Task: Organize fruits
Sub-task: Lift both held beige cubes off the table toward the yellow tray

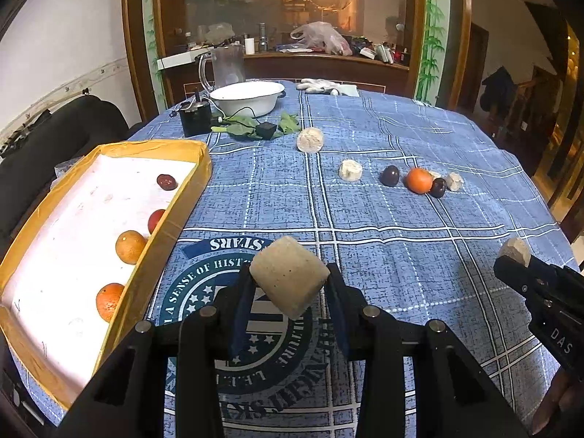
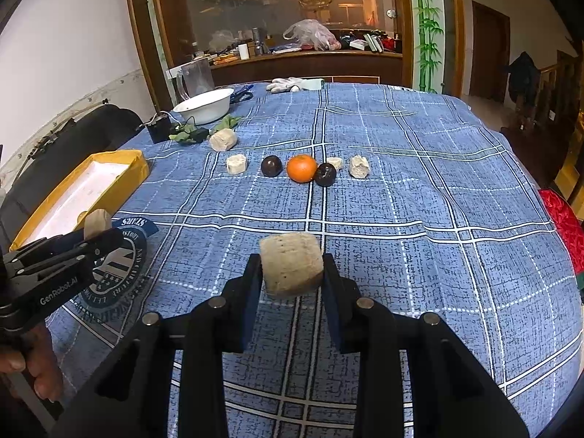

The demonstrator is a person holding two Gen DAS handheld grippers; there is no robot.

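My left gripper (image 1: 289, 277) is shut on a beige chunk (image 1: 288, 284), held above the blue cloth just right of the yellow box (image 1: 160, 241). Inside the box lie two oranges (image 1: 109, 301), a red fruit (image 1: 156, 219) and a dark red fruit (image 1: 166, 181). My right gripper (image 2: 292, 266) is shut on another beige chunk (image 2: 292, 270) over the table's near middle. Farther back an orange (image 2: 302, 168) sits in a row between two dark plums (image 2: 271, 166), with several beige chunks (image 2: 236, 164) around them.
At the back left stand a white basin (image 1: 248, 98), a clear jug (image 1: 226, 64), a black device with a cable (image 1: 195, 118) and green leaves (image 1: 241, 126). A white glove (image 1: 321, 85) lies at the far edge. A dark chair (image 1: 54, 135) is beyond the box.
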